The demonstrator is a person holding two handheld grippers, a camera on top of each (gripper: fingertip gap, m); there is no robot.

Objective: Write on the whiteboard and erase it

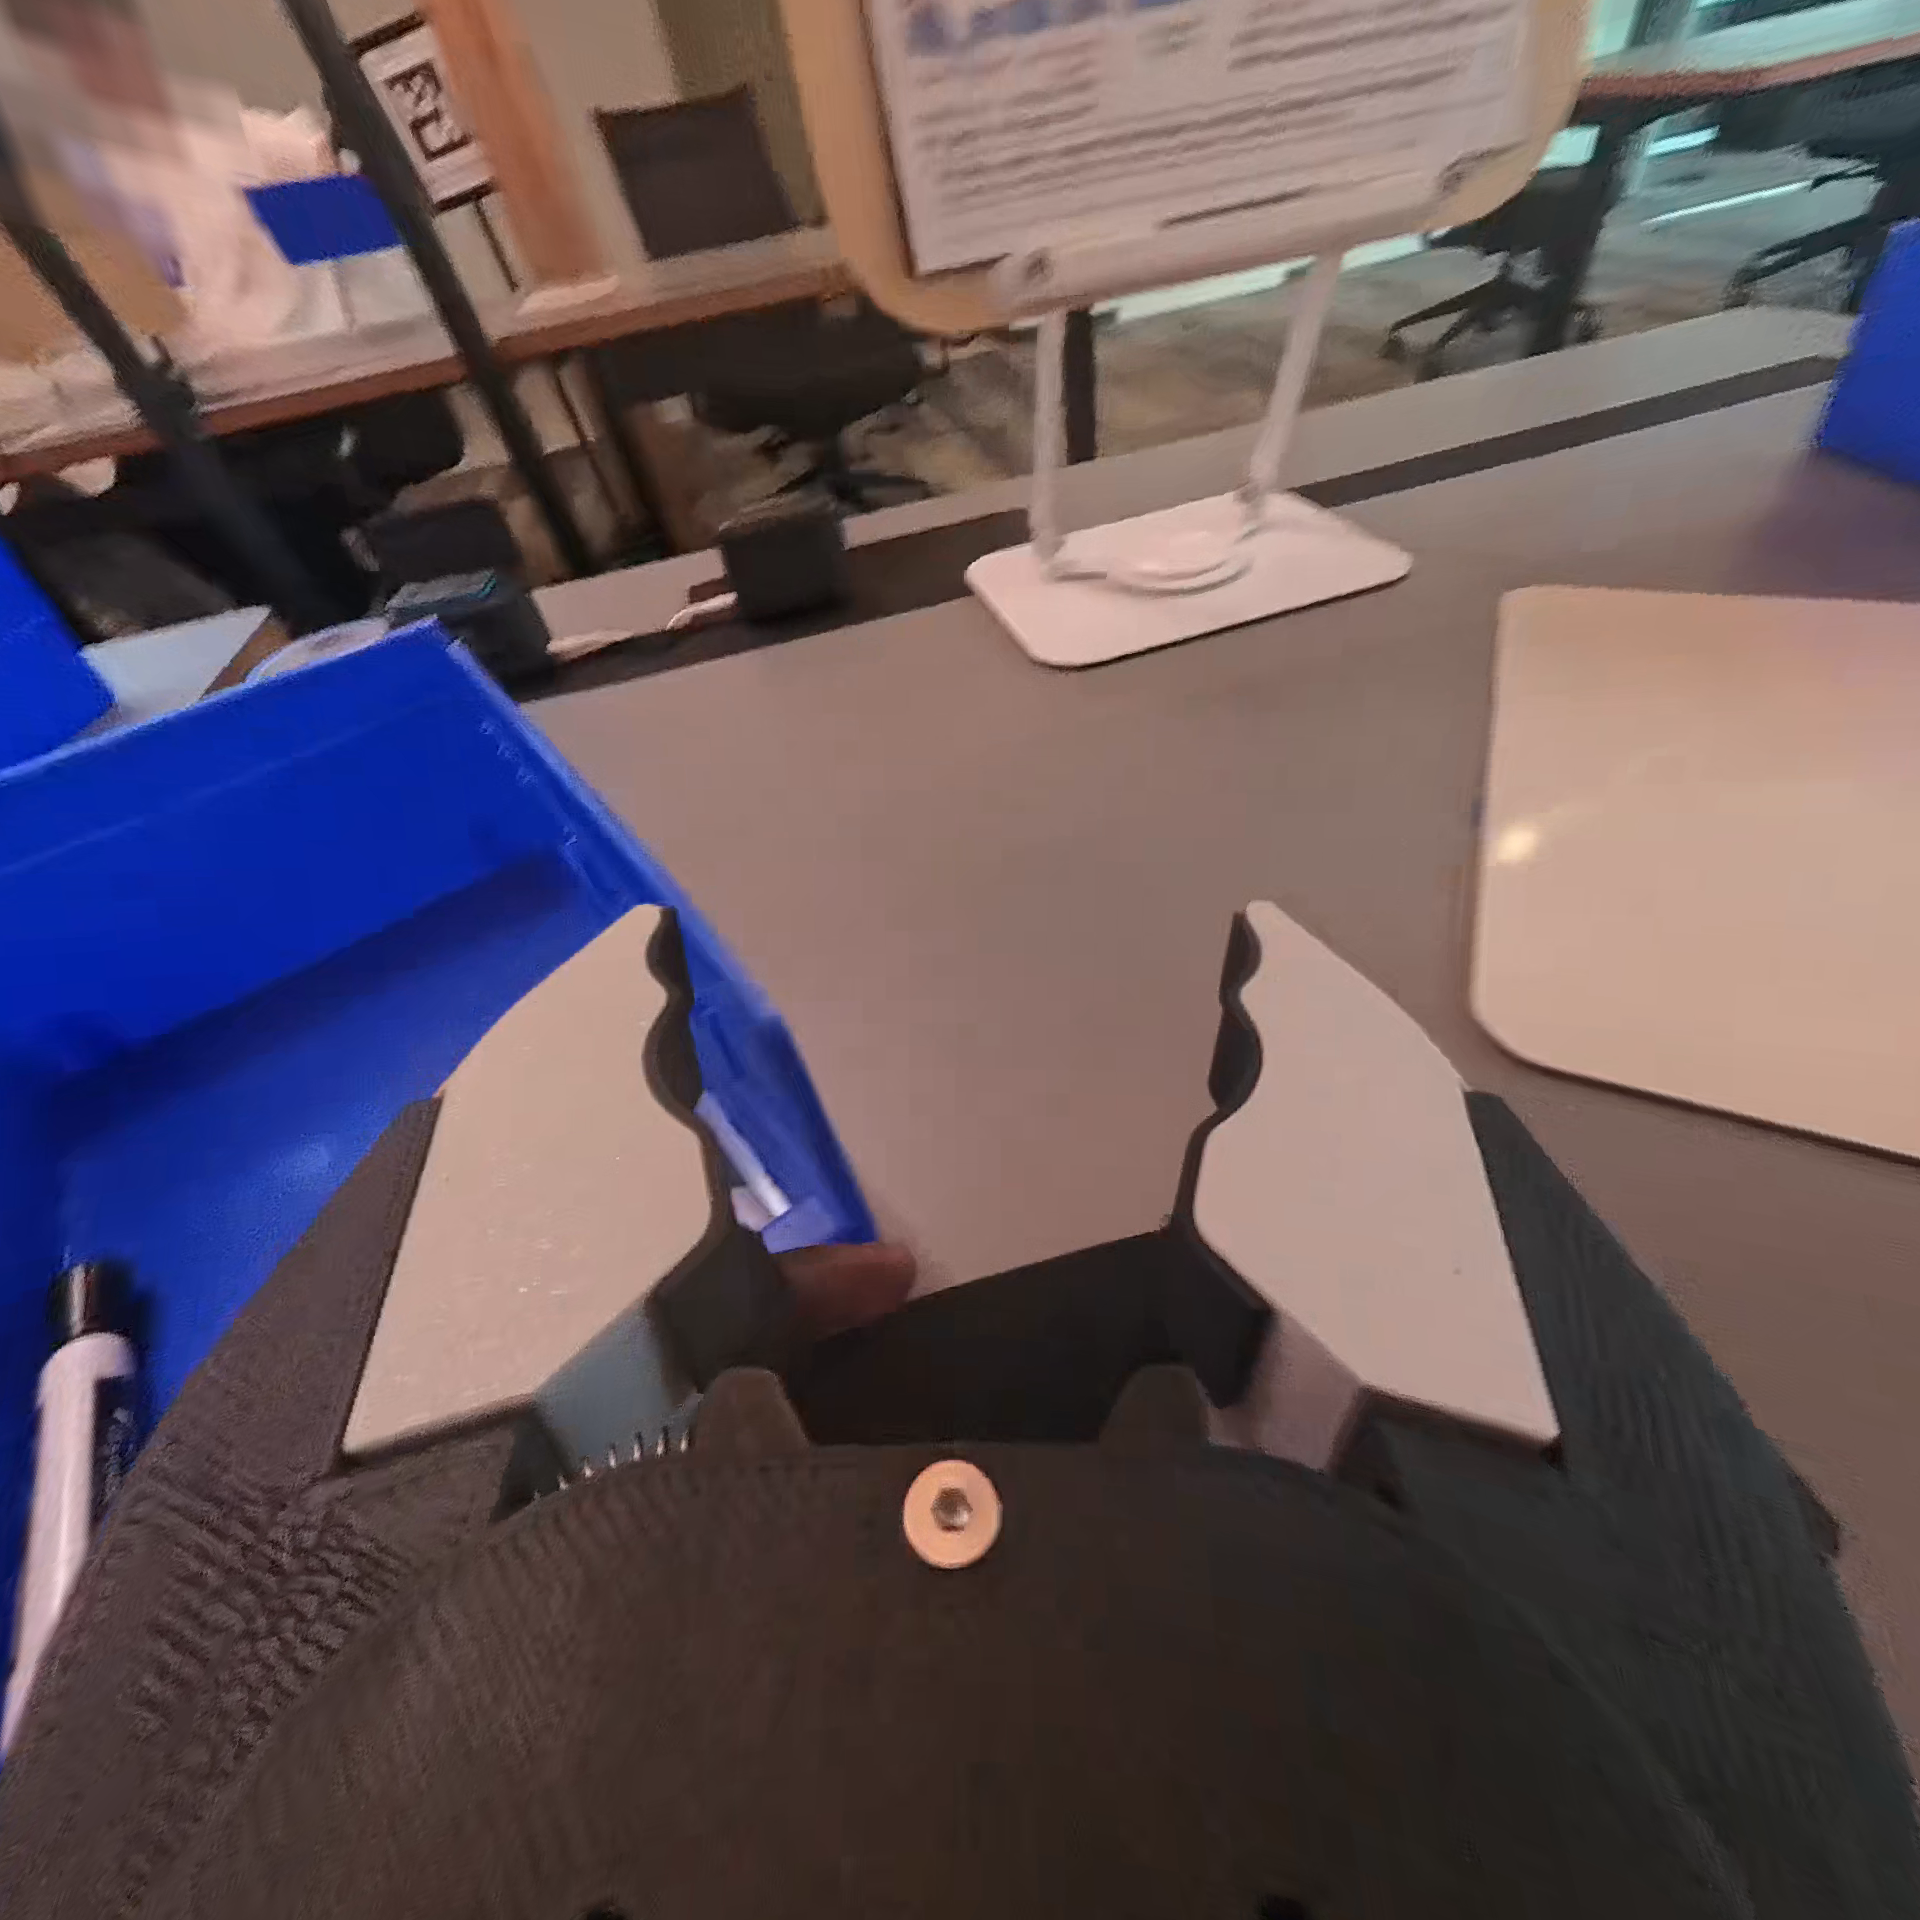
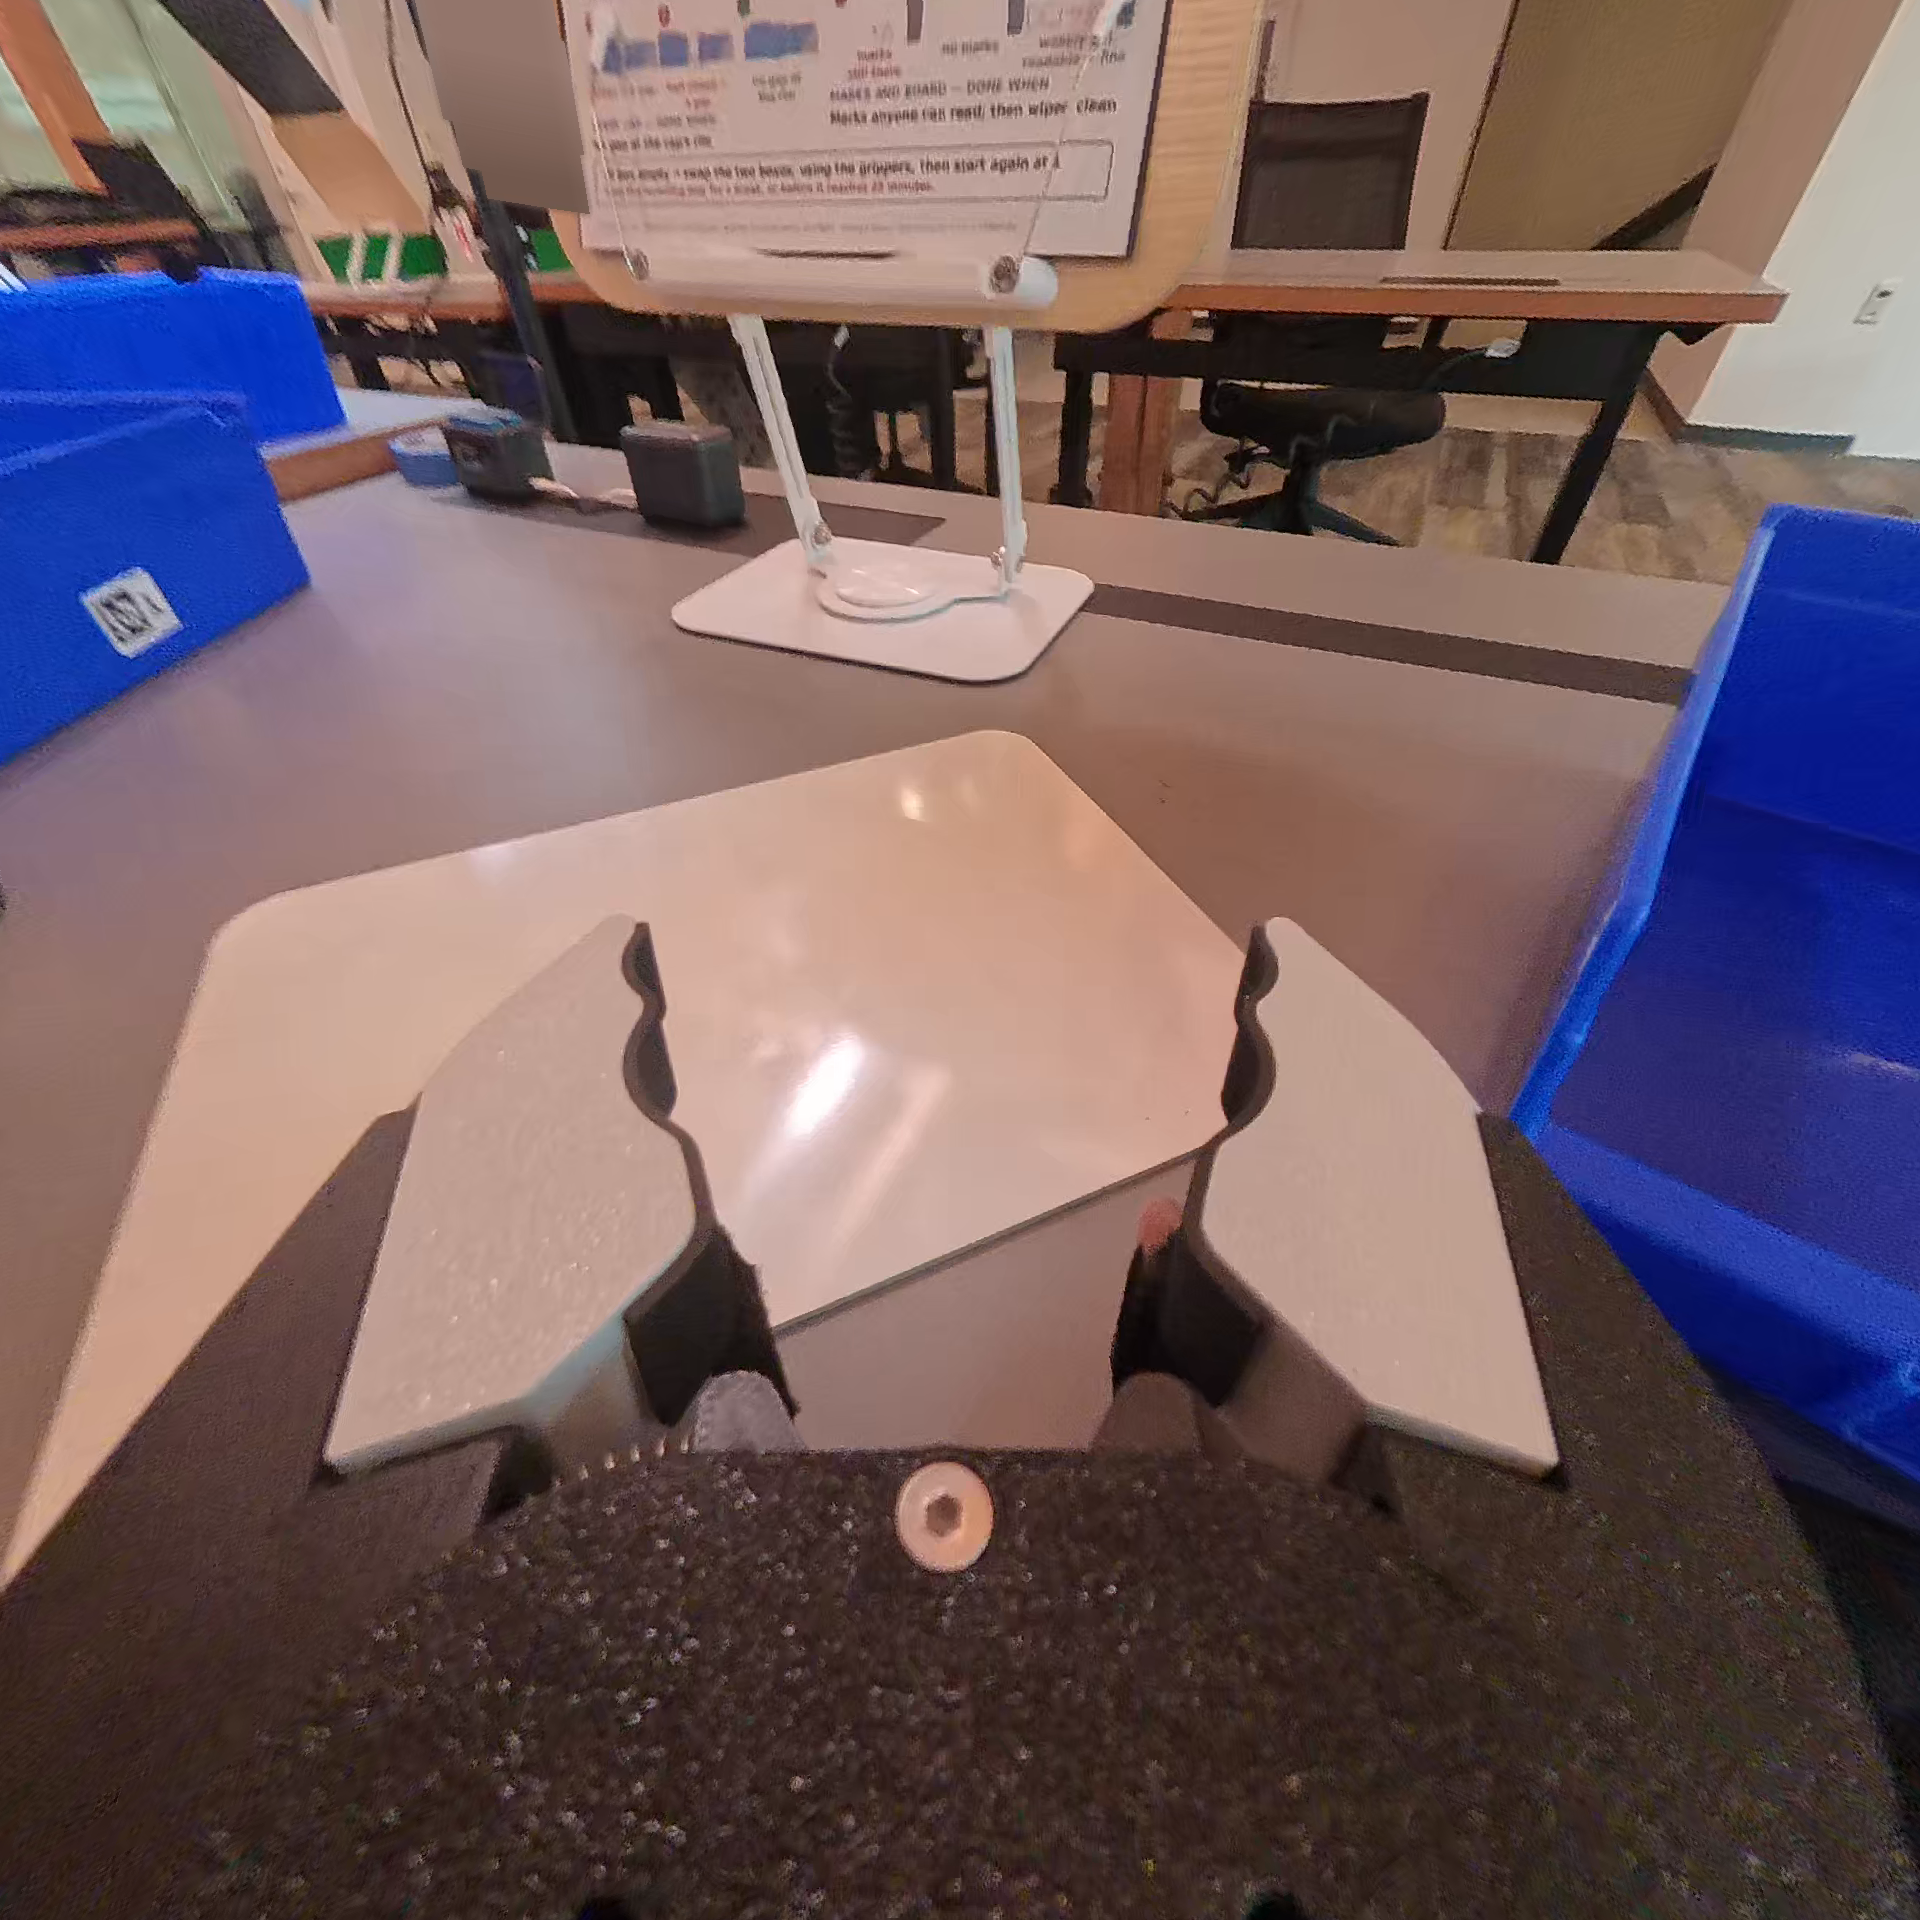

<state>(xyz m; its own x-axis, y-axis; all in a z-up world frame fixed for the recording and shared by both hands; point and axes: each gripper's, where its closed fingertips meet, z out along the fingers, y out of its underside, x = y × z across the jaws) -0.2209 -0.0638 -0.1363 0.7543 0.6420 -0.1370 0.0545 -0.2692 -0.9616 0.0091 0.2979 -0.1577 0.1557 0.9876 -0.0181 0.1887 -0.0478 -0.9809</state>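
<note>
Both tongs empty, whiteboard blank; I judge writing hasn't begun.
My left gripper [image 1: 956, 925] and right gripper [image 2: 951, 940] gape wide; whiteboard [image 2: 831, 935] lies under the right; marker [image 1: 73, 1455] at eight o'clock in the blue bin [image 1: 260, 831]; fetch it next.

The left tool [image 1: 956, 925] hangs open beside a blue bin [image 1: 312, 883] holding a marker [image 1: 73, 1455].
</note>
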